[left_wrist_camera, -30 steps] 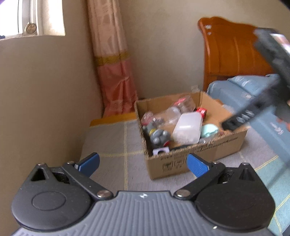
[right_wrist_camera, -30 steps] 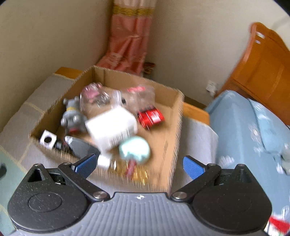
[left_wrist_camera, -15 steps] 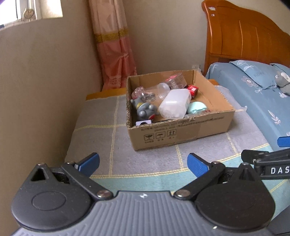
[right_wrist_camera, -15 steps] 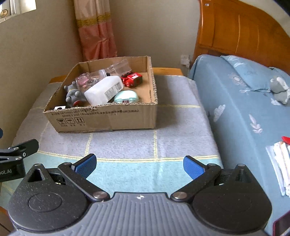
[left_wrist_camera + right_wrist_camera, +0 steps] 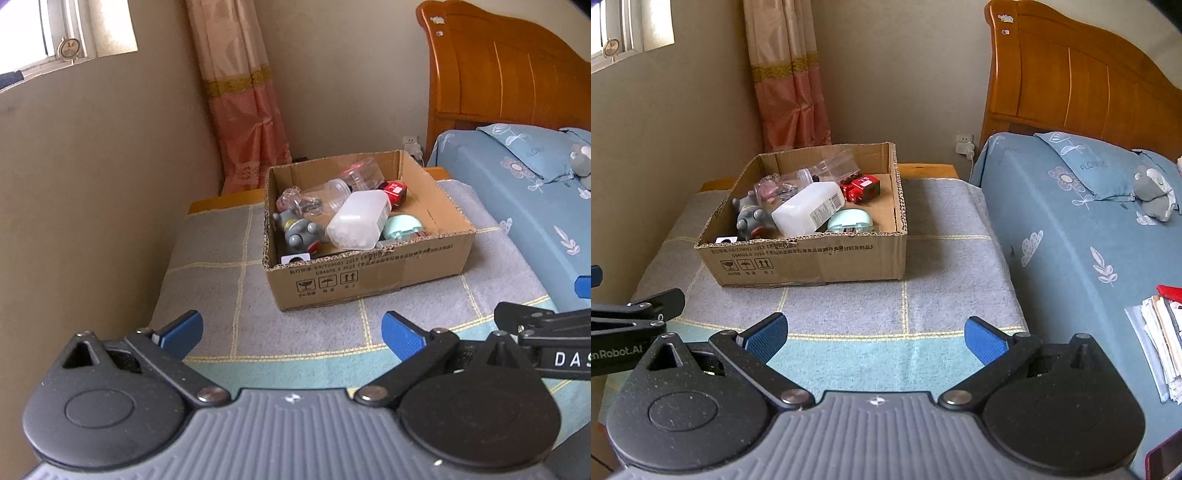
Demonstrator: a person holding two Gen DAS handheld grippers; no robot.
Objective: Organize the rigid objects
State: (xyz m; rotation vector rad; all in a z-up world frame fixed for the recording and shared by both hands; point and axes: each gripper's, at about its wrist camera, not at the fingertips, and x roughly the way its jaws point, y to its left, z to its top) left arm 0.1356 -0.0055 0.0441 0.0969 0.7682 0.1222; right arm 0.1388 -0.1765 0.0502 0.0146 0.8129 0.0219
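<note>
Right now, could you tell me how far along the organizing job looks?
Nothing looks sorted yet. The white plastic bottle, grey toy figure, red toy, mint case and clear containers lie jumbled in the cardboard box on the grey blanket. Nothing is in hand: the left claw and right claw are open and empty, short of the box. Every item is left to handle.

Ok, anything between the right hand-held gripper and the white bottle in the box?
Only the box's near wall. The right hand-held gripper is open over bare blanket; the white bottle lies on top, reachable from above.
</note>
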